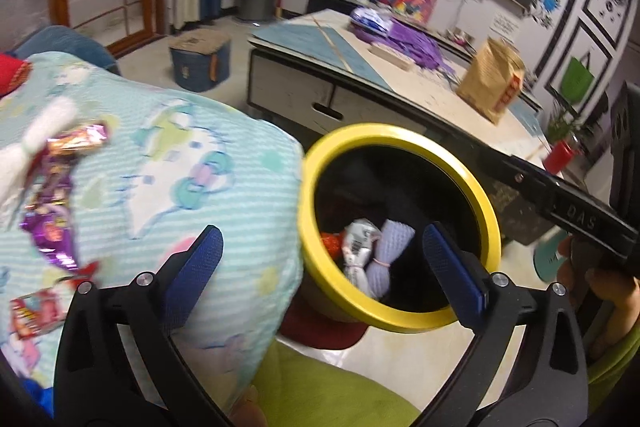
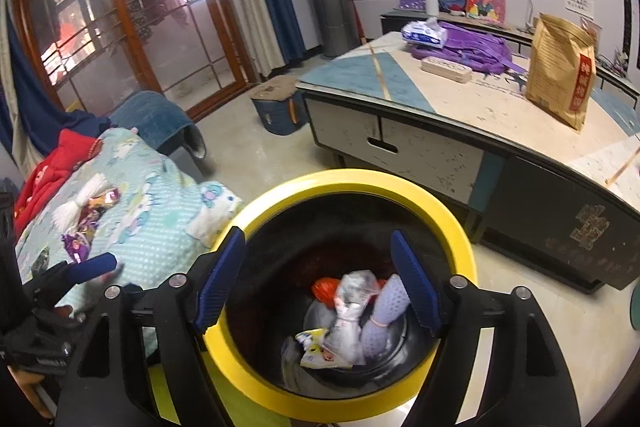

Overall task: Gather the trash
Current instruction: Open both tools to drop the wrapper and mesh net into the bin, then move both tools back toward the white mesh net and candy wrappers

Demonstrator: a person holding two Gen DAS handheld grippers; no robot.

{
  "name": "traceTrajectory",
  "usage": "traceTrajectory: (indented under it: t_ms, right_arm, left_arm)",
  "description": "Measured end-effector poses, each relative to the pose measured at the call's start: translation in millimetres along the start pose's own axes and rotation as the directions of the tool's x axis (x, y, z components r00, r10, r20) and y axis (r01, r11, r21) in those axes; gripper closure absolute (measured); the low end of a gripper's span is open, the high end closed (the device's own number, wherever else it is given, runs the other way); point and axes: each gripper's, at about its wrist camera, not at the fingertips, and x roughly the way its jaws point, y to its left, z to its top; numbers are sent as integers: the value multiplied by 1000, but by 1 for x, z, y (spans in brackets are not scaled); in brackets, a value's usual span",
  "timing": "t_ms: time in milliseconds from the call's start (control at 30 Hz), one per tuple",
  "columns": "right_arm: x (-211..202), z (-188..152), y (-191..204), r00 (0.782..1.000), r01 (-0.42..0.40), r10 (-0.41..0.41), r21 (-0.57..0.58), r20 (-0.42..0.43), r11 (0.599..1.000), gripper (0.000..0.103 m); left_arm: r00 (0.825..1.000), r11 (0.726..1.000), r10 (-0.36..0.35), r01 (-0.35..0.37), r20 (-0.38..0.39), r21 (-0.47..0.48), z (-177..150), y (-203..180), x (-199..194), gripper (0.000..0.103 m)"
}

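Note:
A black bin with a yellow rim (image 1: 384, 131) (image 2: 352, 183) stands on the floor beside a bed with a mint patterned blanket (image 1: 200, 167) (image 2: 160, 215). Inside the bin lie a silver wrapper (image 2: 352, 303), a lavender foam net (image 2: 390, 301), an orange scrap (image 2: 324, 289) and a white-yellow packet (image 2: 316, 347). On the blanket lie an orange candy wrapper (image 1: 80, 139), a purple wrapper (image 1: 52, 227) (image 2: 76, 243), a red packet (image 1: 36, 311) and a white tassel (image 2: 80, 205). My left gripper (image 1: 322, 233) is open and empty, straddling the blanket's edge and the bin rim. My right gripper (image 2: 318, 237) is open and empty above the bin's mouth.
A low table (image 2: 460, 99) behind the bin carries a brown paper bag (image 2: 560, 67), a purple backpack (image 2: 476, 47) and a tissue pack. A blue stool (image 2: 276, 111) stands on the floor. Red clothing (image 2: 60, 163) lies on the bed. A green cushion (image 1: 320, 387) is under the grippers.

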Motion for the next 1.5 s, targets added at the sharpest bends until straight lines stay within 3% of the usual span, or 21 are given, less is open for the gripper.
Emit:
traceTrajectory:
  t_ms: [167,833,1500]
  right_arm:
    - [-11,1,23,998,-42,44,-37,38,998,21]
    - [-40,2,79,981,-142,156,-117,115,983,20]
    - [-41,-12,162,955,-276,295,-259,36,926,20]
  left_arm:
    - [998,998,49,-47,47,-46,2,19,-24,11]
    - [958,973,202,-173,204,-151,1,70,-101,11]
    - [917,930,307,-232,254,-285,-9,127,-144,11]
